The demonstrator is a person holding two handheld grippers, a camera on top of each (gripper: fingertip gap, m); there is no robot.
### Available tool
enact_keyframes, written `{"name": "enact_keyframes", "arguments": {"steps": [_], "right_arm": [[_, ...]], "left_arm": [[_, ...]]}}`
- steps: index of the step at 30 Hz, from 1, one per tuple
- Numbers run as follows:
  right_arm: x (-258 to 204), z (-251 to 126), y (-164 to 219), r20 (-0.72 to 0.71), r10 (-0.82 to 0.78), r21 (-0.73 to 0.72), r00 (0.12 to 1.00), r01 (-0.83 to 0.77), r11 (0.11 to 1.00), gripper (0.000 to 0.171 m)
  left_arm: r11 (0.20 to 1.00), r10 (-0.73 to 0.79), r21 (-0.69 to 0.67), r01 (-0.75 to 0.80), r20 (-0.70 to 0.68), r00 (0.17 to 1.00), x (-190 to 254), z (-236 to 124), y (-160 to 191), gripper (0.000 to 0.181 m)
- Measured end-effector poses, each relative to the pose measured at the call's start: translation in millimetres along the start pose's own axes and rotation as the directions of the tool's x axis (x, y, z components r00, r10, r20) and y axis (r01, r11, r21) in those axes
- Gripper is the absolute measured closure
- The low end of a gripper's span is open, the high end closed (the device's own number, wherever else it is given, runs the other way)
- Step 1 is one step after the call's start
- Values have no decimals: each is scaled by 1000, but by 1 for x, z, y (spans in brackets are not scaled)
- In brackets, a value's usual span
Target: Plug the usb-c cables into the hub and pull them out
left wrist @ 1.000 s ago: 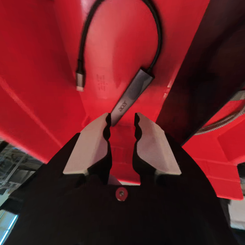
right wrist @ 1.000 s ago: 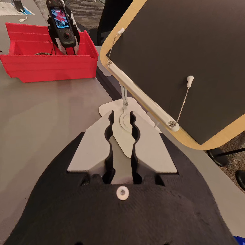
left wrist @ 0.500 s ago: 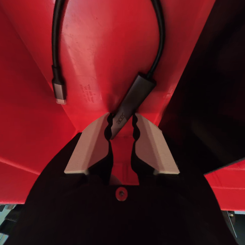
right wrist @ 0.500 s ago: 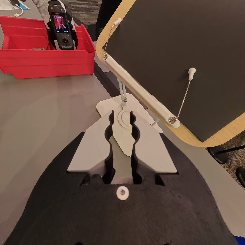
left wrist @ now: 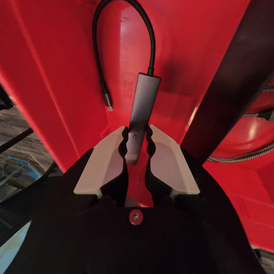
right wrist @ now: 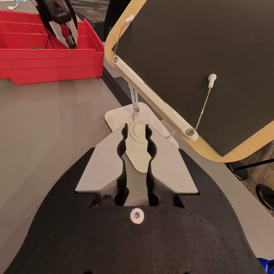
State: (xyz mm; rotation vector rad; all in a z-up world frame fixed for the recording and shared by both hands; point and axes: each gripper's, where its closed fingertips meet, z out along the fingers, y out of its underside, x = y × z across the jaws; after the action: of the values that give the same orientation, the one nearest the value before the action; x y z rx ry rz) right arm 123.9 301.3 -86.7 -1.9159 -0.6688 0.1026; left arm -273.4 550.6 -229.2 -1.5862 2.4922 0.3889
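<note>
The left gripper (left wrist: 136, 130) points down into the red bin (left wrist: 59, 59), its jaws closed on the near end of the grey hub (left wrist: 144, 103) at frame centre. The right gripper (right wrist: 136, 129) hovers level over the grey table (right wrist: 51, 118), jaws narrowly parted, holding nothing.

grey table (right wrist: 44, 118), patterned carpet (right wrist: 252, 170), tilted dark board (right wrist: 192, 51)

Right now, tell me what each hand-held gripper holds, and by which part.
The left hand-held gripper grips the grey hub by the end away from its black cable. The right hand-held gripper holds nothing.
</note>
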Motion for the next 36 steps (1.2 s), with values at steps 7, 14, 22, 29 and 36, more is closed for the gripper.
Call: {"name": "enact_keyframes", "arguments": {"steps": [7, 14, 22, 29, 36], "right_arm": [[-5, -7, -13, -9, -53, 38, 999, 53, 998, 148], [-24, -13, -32, 10, -140, 95, 990, 139, 986, 146], [-49, -9, -51, -12, -264, 116, 964, 263, 958, 144], [-104, 3, -77, 133, -239, 233, 962, 204, 951, 142], [-143, 11, -100, 383, -27, 328, 923, -108, 938, 136]], "left_arm": [[995, -82, 75, 71, 157, 984, -16, -47, 5, 158], [988, -124, 123, 92, 282, 951, -19, -102, 3, 158], [983, -171, 119, 137, 351, 921, -15, -153, 13, 158], [967, -241, 199, 160, 503, 830, -10, -223, -15, 158], [933, -319, 342, 113, 637, 702, 28, -259, -96, 158]]}}
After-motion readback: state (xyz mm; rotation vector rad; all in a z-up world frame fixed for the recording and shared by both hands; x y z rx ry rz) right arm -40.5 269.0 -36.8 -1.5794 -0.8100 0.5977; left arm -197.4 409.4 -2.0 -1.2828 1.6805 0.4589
